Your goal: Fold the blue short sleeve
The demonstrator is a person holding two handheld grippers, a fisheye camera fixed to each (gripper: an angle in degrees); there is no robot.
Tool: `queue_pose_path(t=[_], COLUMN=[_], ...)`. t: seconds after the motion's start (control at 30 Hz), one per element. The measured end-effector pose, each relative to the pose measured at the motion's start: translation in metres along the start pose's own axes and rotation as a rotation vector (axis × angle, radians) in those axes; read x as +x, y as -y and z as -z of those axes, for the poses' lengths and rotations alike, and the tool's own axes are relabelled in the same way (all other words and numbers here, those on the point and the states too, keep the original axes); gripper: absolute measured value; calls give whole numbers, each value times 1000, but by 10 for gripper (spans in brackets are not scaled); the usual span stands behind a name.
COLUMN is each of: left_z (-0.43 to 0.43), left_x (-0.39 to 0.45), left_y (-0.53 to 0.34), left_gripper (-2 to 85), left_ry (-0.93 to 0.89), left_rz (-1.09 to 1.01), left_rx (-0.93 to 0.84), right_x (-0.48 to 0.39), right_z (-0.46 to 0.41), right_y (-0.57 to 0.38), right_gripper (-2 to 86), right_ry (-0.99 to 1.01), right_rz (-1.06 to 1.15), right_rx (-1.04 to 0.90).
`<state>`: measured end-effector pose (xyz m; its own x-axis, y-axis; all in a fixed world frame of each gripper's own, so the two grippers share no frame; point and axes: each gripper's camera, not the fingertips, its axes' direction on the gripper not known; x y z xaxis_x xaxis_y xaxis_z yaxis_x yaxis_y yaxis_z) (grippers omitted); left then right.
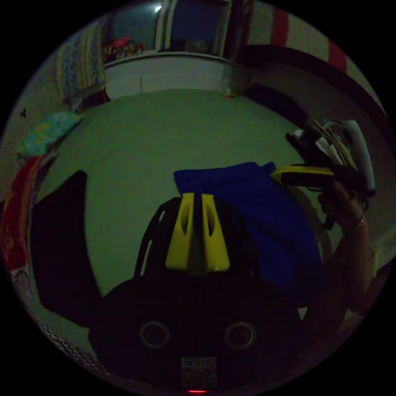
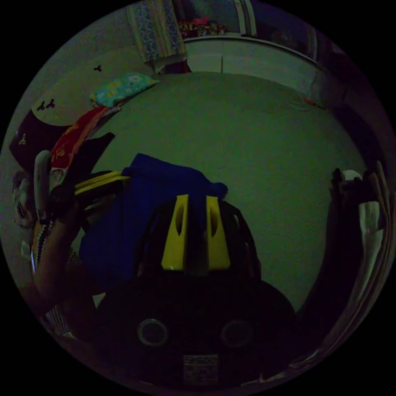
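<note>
Both grippers' fingers (image 1: 197,198) on blue shirt (image 1: 264,214)

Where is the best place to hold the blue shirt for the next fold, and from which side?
Probably the two far corners of the blue shirt, each gripper coming from its own side. The shirt lies as a bundle on the green sheet, so its top edge is easiest to reach.

One blue short sleeve (image 1: 255,206) lies at centre frame, one dark garment (image 1: 62,247) at lower left, one patterned pillow (image 1: 49,132) at upper left; two yellow claws, left claw (image 1: 197,198), right claw (image 1: 280,176)
</note>
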<state>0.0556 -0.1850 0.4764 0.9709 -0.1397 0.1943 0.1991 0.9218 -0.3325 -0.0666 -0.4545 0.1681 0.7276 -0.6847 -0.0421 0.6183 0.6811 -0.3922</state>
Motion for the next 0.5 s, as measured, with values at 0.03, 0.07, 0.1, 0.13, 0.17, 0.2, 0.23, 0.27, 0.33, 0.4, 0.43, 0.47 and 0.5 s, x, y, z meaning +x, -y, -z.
queue_pose_path(t=[0.03, 0.07, 0.1, 0.13, 0.17, 0.2, 0.23, 0.27, 0.33, 0.4, 0.43, 0.47, 0.5], left_z=[1, 2, 6, 10, 12, 17, 23, 26, 39, 47, 53, 55, 60], left_x=[-1, -2, -2, -3, -4, -7, -11, -13, -25, -33, -38, -39, -40], left_y=[-6, -8, -13, -19, -22, -29, -36, -40, -57, -71, -80, -84, -93], left_gripper=[53, 54, 55, 57, 58, 62, 66, 66, 63, 50, 37, 31, 24], left_ry=[1, 2, 8, 12, 15, 17, 7, 4, 56, 136, 174, 181, 163], left_rz=[13, 17, 15, 6, 4, 7, 20, 32, 96, 140, 176, 178, 153], left_rx=[4, 10, 16, 24, 27, 31, 36, 42, 59, 46, 40, 31, 10], right_x=[1, 4, 6, 11, 16, 19, 24, 28, 32, 33, 33, 32, 32], right_z=[-2, -4, -4, -4, -3, -3, -3, -3, -3, -1, 3, 9, 12], right_y=[0, 1, 1, 1, 1, 1, 1, 1, 1, 0, -1, -3, -4], right_gripper=[34, 29, 28, 26, 24, 23, 20, 18, 16, 16, 17, 19, 20], right_ry=[-11, -13, -6, 18, 41, 54, 77, 96, 116, 119, 118, 113, 110], right_rz=[-9, -28, -39, -63, -88, -102, -122, -131, -136, -127, -121, -118, -114], right_rx=[-6, -15, -18, -12, -8, -7, -6, -9, -16, -11, 5, 36, 55])
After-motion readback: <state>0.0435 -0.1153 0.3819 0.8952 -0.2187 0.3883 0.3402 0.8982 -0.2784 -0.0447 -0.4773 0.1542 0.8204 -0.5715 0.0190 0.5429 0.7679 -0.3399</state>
